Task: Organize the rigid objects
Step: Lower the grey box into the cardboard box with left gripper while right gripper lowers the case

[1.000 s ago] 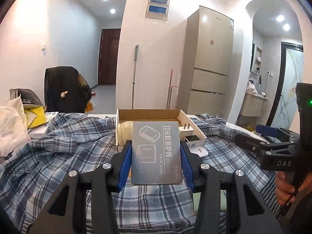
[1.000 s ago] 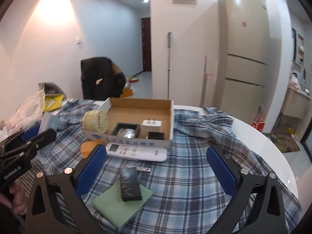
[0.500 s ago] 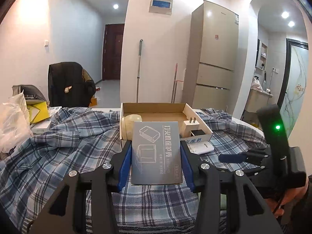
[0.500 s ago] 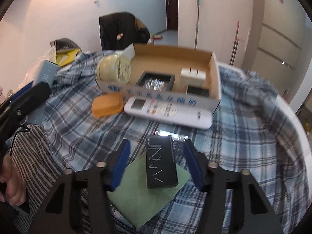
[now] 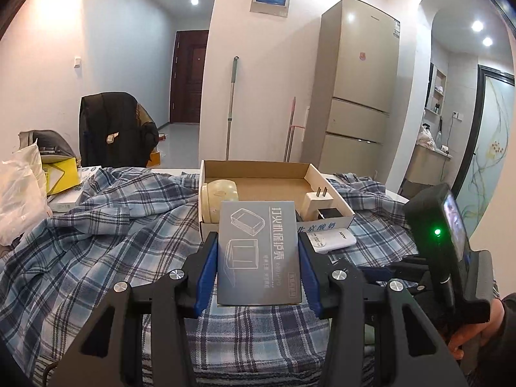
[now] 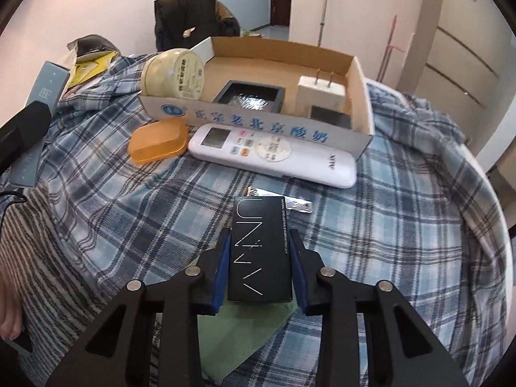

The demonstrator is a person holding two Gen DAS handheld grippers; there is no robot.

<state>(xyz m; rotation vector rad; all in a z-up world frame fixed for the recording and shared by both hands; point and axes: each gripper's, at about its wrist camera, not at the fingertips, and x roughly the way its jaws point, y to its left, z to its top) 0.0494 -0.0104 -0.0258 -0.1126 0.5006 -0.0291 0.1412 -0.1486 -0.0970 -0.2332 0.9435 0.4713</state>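
Note:
My left gripper (image 5: 258, 251) is shut on a flat grey box (image 5: 259, 253) with white Chinese print, held above the plaid cloth in front of the cardboard box (image 5: 325, 187). My right gripper (image 6: 260, 264) has closed around a slim black box (image 6: 262, 248) that lies on a green cloth (image 6: 238, 332); its pads touch both long sides. The cardboard box (image 6: 258, 122) holds a round cream tin (image 6: 174, 74), a black tray (image 6: 251, 96) and a white plug adapter (image 6: 321, 92).
A white remote (image 6: 274, 154) and an orange soap case (image 6: 158, 140) lie in front of the cardboard box. A silver foil strip (image 6: 298, 205) lies behind the black box. A plaid cloth (image 6: 403, 213) covers the round table. Bags and boxes (image 5: 38, 177) sit far left.
My right gripper moved down and forward over the black box and closed from wide open onto its sides. My left gripper kept holding the grey box, nearly still.

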